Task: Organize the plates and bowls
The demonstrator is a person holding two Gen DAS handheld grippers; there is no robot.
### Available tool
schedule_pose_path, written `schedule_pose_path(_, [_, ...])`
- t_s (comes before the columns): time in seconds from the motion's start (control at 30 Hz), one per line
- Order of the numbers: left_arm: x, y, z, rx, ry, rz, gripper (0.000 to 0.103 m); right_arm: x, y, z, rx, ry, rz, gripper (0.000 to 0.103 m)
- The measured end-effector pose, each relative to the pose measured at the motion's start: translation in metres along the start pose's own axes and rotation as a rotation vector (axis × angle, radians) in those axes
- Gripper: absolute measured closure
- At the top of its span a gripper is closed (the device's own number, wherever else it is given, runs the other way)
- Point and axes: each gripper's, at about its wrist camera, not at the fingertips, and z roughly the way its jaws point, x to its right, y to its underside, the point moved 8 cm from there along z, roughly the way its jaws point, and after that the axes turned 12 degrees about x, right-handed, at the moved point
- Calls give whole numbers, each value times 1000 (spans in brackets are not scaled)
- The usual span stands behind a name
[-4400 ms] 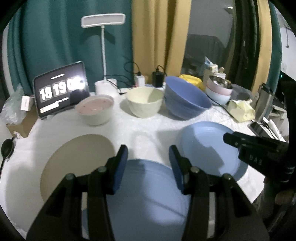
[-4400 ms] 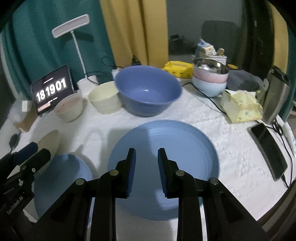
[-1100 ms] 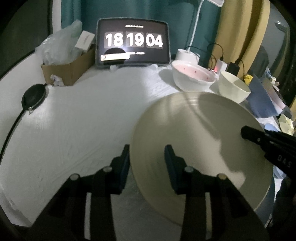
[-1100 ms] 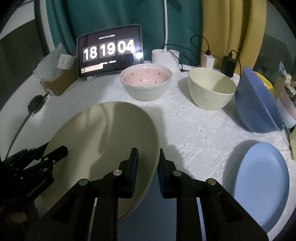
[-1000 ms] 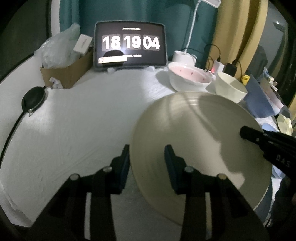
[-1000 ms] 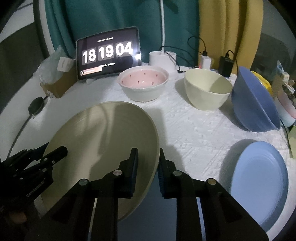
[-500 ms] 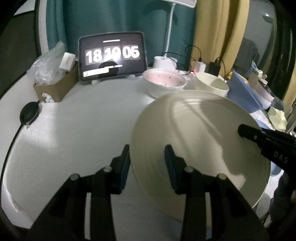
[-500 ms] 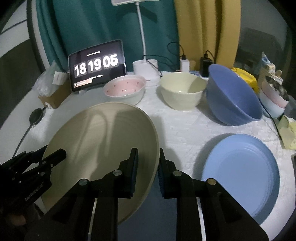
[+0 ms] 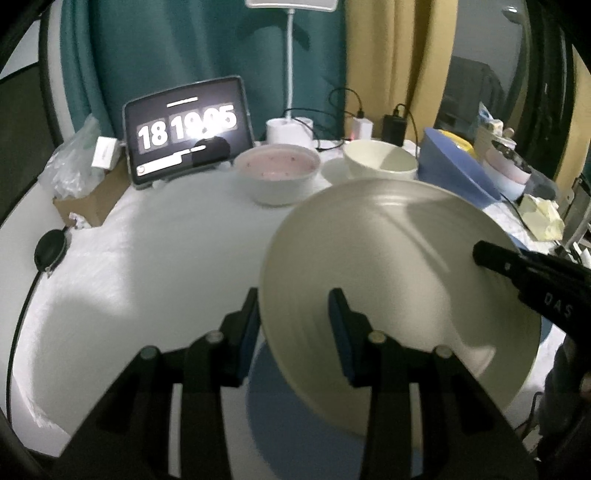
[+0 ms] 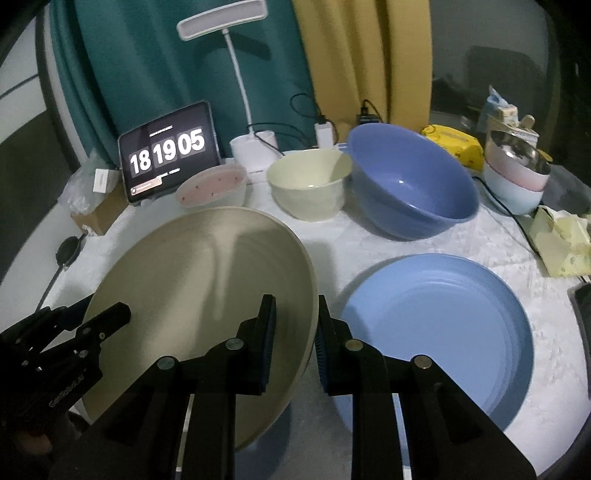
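Change: since a second ago the beige plate (image 9: 399,280) has travelled rightward with both grippers; the big blue plate (image 10: 439,325) and blue bowl (image 10: 410,184) now sit closer to centre in the right wrist view, and the clock has gone from 04 to 05.
Left gripper (image 9: 295,325): clamped on the beige plate's left rim, one pad under the edge, one on the upper face.
Right gripper (image 10: 293,332): closed on the opposite rim of the same plate, rim pinched between its pads.
Beige plate: held off the table, tilted, carried between the two grippers.
Beneath it: a smaller blue plate (image 9: 266,391) lies on the white tablecloth (image 9: 147,258), partly hidden.
To the right: the big blue plate lies flat, just beside the held plate.
Behind: pink bowl (image 10: 212,188), cream bowl (image 10: 308,184) and blue bowl in a row.
Farther back: tablet clock (image 10: 168,151), desk lamp (image 10: 221,22), stacked small bowls (image 10: 515,173).
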Motion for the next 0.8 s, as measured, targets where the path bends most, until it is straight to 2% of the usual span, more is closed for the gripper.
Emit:
schedule_pose_path(0.33, [42,-9,1,3,24,61,65,40,-2,-13,28,22,49,81])
schedule_pose_path(0.8, [101,-5,7,-27,61,129,65,97,7,-26,37,59,114,81])
